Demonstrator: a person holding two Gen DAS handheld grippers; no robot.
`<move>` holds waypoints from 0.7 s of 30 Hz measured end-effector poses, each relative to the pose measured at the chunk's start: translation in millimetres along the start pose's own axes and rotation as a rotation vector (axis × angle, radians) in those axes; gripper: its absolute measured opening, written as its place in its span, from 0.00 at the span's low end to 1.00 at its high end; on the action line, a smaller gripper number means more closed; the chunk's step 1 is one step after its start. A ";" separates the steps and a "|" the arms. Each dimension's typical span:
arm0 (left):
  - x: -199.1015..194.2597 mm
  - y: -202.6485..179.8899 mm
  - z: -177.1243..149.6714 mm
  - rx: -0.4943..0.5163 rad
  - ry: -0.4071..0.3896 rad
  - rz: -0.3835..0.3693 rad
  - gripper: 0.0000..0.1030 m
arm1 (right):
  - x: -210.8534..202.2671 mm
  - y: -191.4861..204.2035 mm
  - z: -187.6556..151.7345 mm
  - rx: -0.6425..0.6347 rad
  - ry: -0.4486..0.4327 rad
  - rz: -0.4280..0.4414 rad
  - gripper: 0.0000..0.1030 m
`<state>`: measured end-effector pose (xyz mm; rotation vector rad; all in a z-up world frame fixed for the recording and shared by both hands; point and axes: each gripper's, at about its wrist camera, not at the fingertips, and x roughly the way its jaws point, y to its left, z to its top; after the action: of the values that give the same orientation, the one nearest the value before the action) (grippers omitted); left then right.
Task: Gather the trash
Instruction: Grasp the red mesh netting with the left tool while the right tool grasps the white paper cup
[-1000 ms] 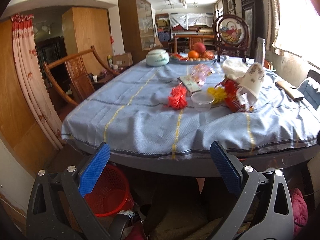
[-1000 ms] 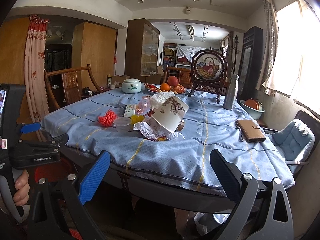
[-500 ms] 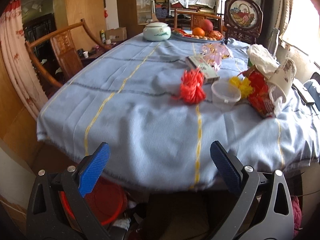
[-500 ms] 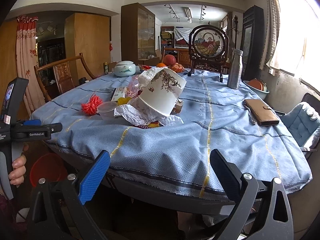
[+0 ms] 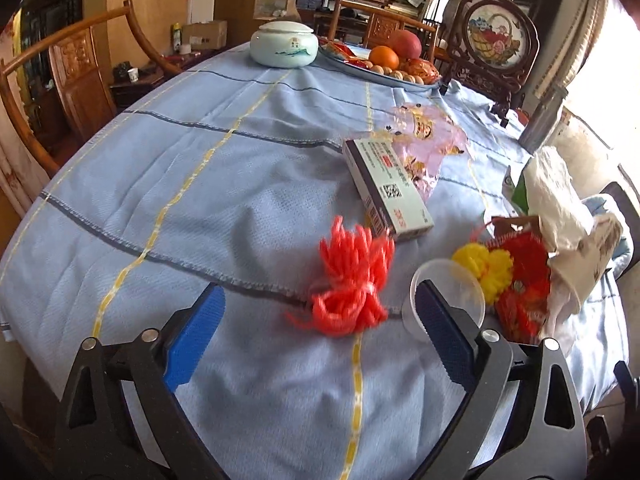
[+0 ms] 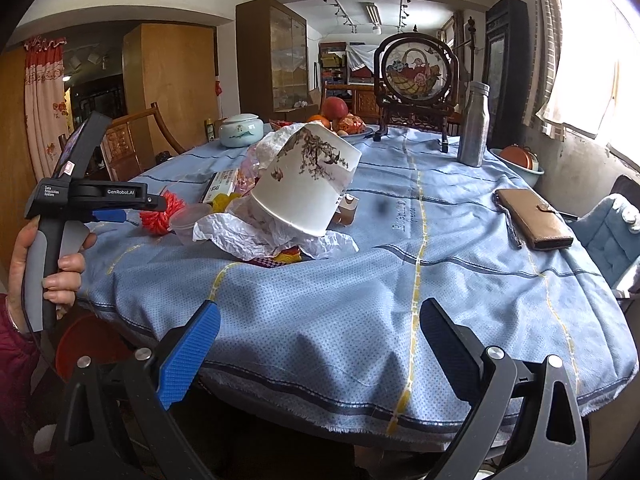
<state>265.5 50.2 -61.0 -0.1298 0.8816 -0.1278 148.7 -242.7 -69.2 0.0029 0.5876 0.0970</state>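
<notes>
1. Covering the round dining table is a pale blue cloth with yellow and dark stripes (image 5: 224,184), and wooden chairs and cabinets are seen behind it.
2. The left gripper (image 5: 320,332) is held low over the cloth, its blue-padded jaws spread wide and holding nothing.
3. Between those jaws and just ahead of them, a bright orange-red tangle of plastic string (image 5: 352,284) is seen lying on the cloth.
4. A clear round plastic cup (image 5: 452,280) is found just beside the string, partly hidden behind the right-hand finger.
5. Beyond it, a flat grey-and-white cardboard box (image 5: 388,188) is laid over a pink printed plastic bag (image 5: 432,140).
6. The right gripper (image 6: 320,344) is held off the table's near edge, its jaws likewise spread and empty.
7. A tipped white paper bowl with a branch print (image 6: 304,184) is seen resting on crumpled white paper (image 6: 248,236), well ahead of it.
8. A brown leather wallet (image 6: 532,216) is seen lying apart, to the right.
</notes>
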 end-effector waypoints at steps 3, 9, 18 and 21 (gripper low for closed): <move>5.7 -5.9 5.4 0.017 0.009 -0.028 0.77 | 8.0 -2.3 5.4 0.009 0.005 0.009 0.95; 13.7 -17.2 8.2 0.055 0.012 -0.055 0.52 | 19.6 -3.1 10.9 0.024 0.019 0.034 0.95; -13.7 -10.6 -4.8 0.080 -0.041 -0.059 0.31 | 33.7 -13.4 32.8 0.097 0.008 0.096 0.95; -11.9 -8.2 -7.5 0.076 -0.028 -0.059 0.31 | 46.3 -20.3 47.4 0.149 0.014 0.146 0.95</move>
<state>251.8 43.6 -55.2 -0.0869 0.8437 -0.2134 215.1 -257.5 -56.1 0.1897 0.6067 0.1955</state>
